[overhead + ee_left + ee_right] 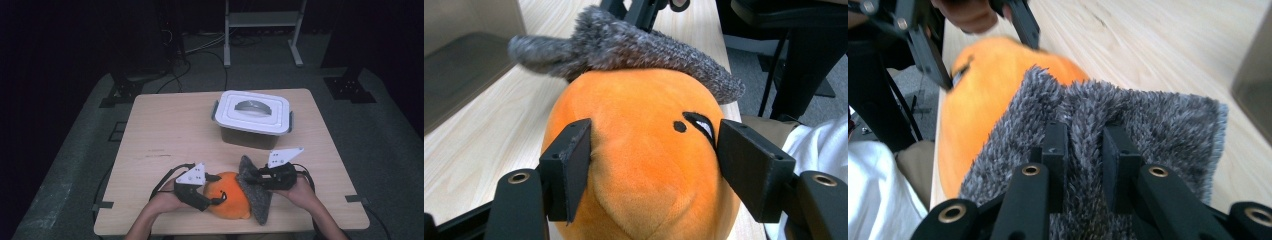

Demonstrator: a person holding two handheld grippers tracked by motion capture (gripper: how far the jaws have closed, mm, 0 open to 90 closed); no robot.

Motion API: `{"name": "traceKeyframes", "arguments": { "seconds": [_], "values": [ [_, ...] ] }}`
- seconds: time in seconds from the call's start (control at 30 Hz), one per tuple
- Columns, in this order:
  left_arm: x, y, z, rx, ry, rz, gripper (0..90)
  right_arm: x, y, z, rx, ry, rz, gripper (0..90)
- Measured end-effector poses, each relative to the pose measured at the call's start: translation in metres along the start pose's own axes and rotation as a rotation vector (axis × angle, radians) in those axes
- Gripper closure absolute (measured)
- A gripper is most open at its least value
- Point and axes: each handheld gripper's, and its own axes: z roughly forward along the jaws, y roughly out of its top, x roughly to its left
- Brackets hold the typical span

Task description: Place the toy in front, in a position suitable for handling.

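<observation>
High view: at the desk's [150, 130] near edge, the left gripper [216, 199] has its jaws clamped around a round orange plush toy [227, 200], while the right gripper [257, 179] pinches a fuzzy grey cloth [257, 197] draped against it. The covering step seems underway; next, the cloth likely needs pulling across the soft, stitched-eyed toy.

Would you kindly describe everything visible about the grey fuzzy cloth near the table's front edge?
The grey fuzzy cloth is a shaggy, mottled grey-and-white fabric piece, roughly rectangular. It drapes over the right side of the orange plush toy, touching it. The right hand-held gripper pinches a raised fold of it between nearly closed jaws. Its far edge lies toward the lidded container.
</observation>
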Motion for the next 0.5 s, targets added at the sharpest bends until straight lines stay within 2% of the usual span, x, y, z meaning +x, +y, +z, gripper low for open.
{"name": "traceKeyframes", "arguments": {
  "seconds": [0.2,0.3,0.37,0.5],
  "values": [
    [0.002,-0.002,-0.002,0.006,0.004,-0.013,31.5,-0.006,-0.013,-0.006,0.045,-0.011,0.028,74.0],
    [0.004,-0.003,-0.003,0.007,0.012,-0.025,31.5,-0.006,-0.013,-0.01,0.06,-0.024,0.018,74.1],
    [0.004,-0.003,-0.003,0.009,0.022,-0.029,31.5,-0.002,-0.008,-0.014,0.037,-0.027,0.001,74.2],
    [0.004,-0.002,0.0,-0.004,0.038,-0.038,31.4,0.014,0.01,-0.02,-0.056,0.002,-0.043,74.2]
  ]
}}
